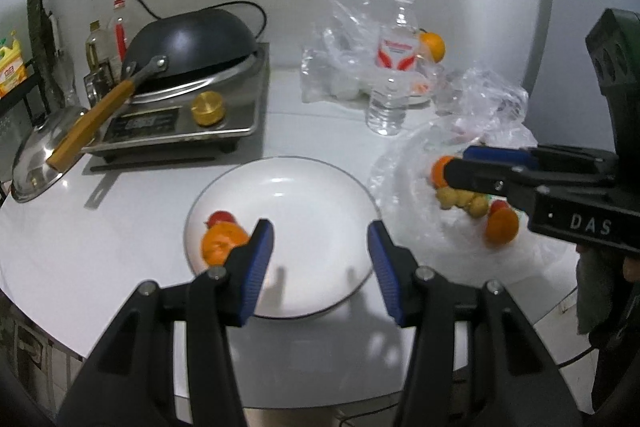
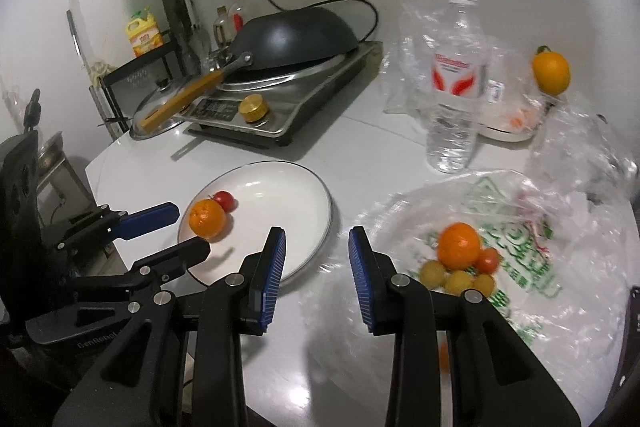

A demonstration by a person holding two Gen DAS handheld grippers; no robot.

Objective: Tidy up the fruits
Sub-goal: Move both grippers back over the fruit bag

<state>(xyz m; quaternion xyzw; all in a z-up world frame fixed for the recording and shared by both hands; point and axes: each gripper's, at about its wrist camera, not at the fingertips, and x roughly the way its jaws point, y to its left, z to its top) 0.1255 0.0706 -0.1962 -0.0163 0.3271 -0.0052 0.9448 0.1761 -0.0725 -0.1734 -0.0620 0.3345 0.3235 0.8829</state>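
**A:** What sits nearest the lens?

**B:** The left tongs (image 1: 320, 259), blue pads spread apart over the near edge of the white plate (image 1: 320, 183), with nothing between them. The right tongs (image 2: 316, 279) look the same: jaws parted, nothing gripped, hovering above the bare tabletop (image 2: 352, 143) between the plate and the plastic bag (image 2: 520, 227).

**A:** So neither pair is carrying fruit?

**B:** Neither. Both are released.

**A:** How much has been sorted?

**B:** Two pieces lie on the plate's left side: an orange (image 2: 207, 219) and a small red fruit (image 2: 224, 201) touching it, just beyond. The rest of the plate is bare.

**A:** And what remains?

**B:** A cluster on the flattened bag to the right: a second orange (image 2: 459, 245), a red fruit (image 2: 488, 259) beside it, and three small yellow fruits (image 2: 458, 281) in front. In the left view another orange piece (image 1: 502, 225) shows near that cluster, though the right tongs partly hide that spot, so the exact count there is unclear. Farther back, an orange-yellow fruit (image 2: 551, 73) stands on a small dish behind the water bottle (image 2: 456, 83).

**A:** Your reading of progress?

**B:** Early, I judge. Two pieces are placed and at least six wait. The bag cluster looks like the likely next pick for the right tongs.
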